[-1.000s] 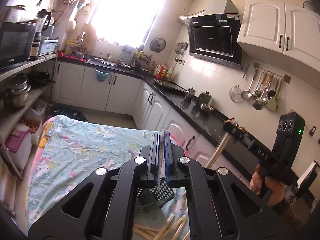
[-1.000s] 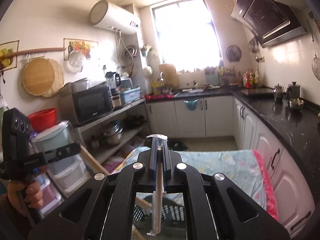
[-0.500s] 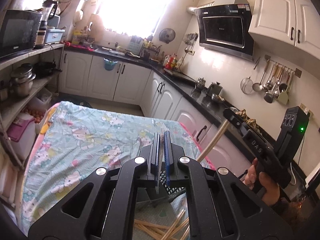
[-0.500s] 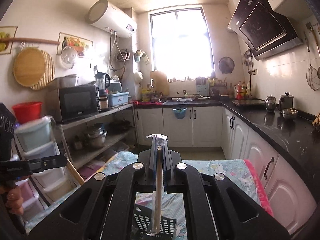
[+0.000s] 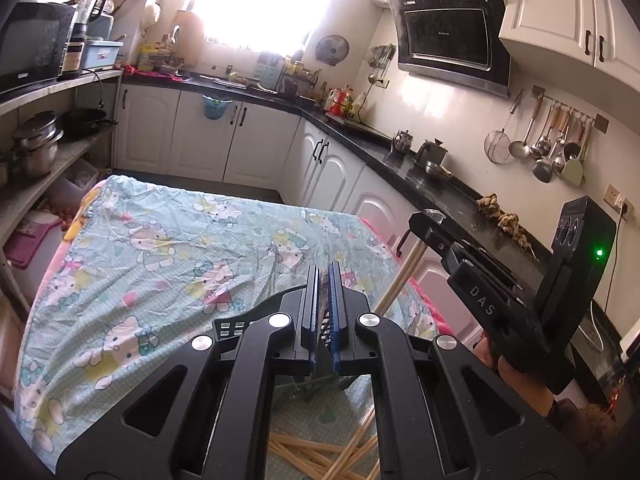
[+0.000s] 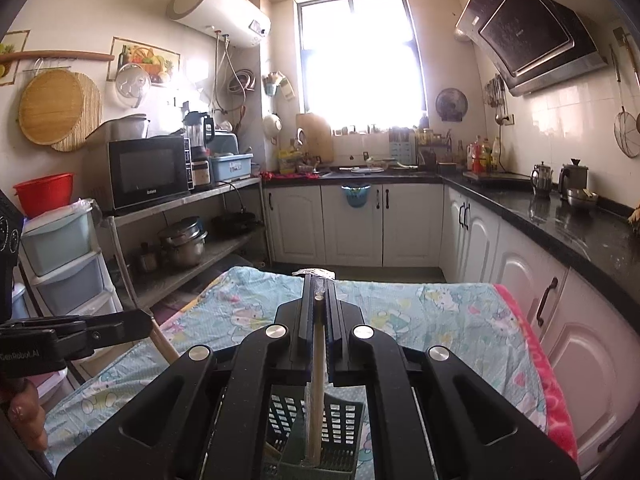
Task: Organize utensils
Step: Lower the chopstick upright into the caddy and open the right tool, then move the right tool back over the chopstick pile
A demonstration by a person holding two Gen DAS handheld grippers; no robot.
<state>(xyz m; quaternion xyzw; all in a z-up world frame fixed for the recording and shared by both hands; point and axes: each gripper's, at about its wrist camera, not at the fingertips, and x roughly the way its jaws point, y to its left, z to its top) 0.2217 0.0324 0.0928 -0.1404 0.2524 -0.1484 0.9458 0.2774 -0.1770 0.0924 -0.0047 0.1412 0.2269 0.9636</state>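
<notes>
White kitchen cabinets and a black countertop [image 5: 432,184] frame a surface [image 5: 160,240] spread with a pale blue cartoon-cat cloth. Two handheld grippers are at work. The right gripper [image 6: 319,284] has its jaws closed on one wooden chopstick [image 6: 317,380] in a clear wrapper, which runs down between the blue pads to a dark perforated utensil basket [image 6: 344,428] just below; whether its lower tip touches the basket cannot be told. In the left wrist view that same chopstick slants down from the right gripper's tip. The left gripper [image 5: 325,270] has its jaws nearly together; only a thin sliver shows between the pads there, too slight to identify, while the right wrist view shows a tan stick [image 6: 164,346] slanting down from its tip. Beneath the left gripper lies a loose pile of chopsticks [image 5: 320,456], crossed and cut off by the frame, too tangled to count. One basket shows, largely hidden behind the gripper bodies.
</notes>
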